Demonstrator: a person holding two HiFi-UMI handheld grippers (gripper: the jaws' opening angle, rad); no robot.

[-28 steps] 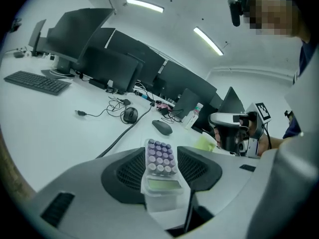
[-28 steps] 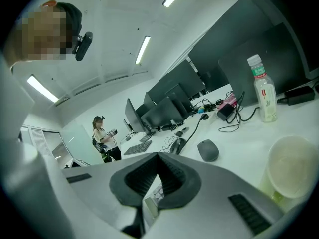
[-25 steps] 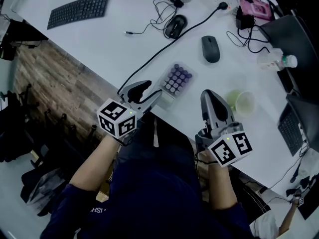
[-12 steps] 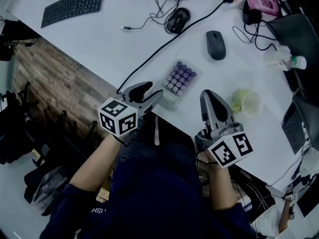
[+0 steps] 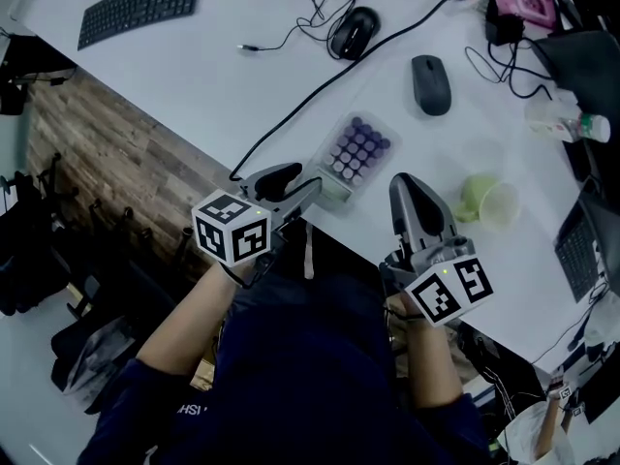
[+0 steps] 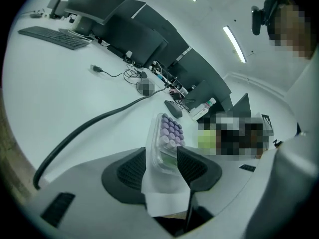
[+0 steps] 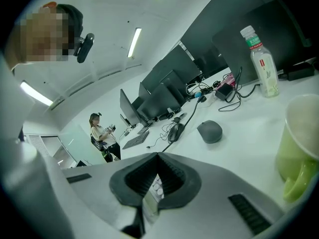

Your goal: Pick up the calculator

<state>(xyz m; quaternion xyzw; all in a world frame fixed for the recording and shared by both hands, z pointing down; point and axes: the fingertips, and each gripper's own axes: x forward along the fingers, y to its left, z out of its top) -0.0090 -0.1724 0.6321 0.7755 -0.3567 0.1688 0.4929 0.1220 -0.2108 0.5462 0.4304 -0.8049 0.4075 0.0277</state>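
The calculator, with purple keys in a clear case, lies near the white table's front edge. My left gripper is open at its near end. In the left gripper view the calculator's near end sits between the two black pads of the left gripper, and contact is not clear. My right gripper hovers to the calculator's right, shut with nothing held. In the right gripper view the right gripper points over the table, its jaws meeting at the tip.
A green cup stands right of the right gripper. Beyond the calculator lie a grey mouse, a black mouse, a keyboard and a black cable. A bottle lies at the right. A person stands far off.
The head view has shifted, so the table's things sit a little further right and up. The left gripper has edged slightly toward the calculator's near end. The right gripper has hardly moved.
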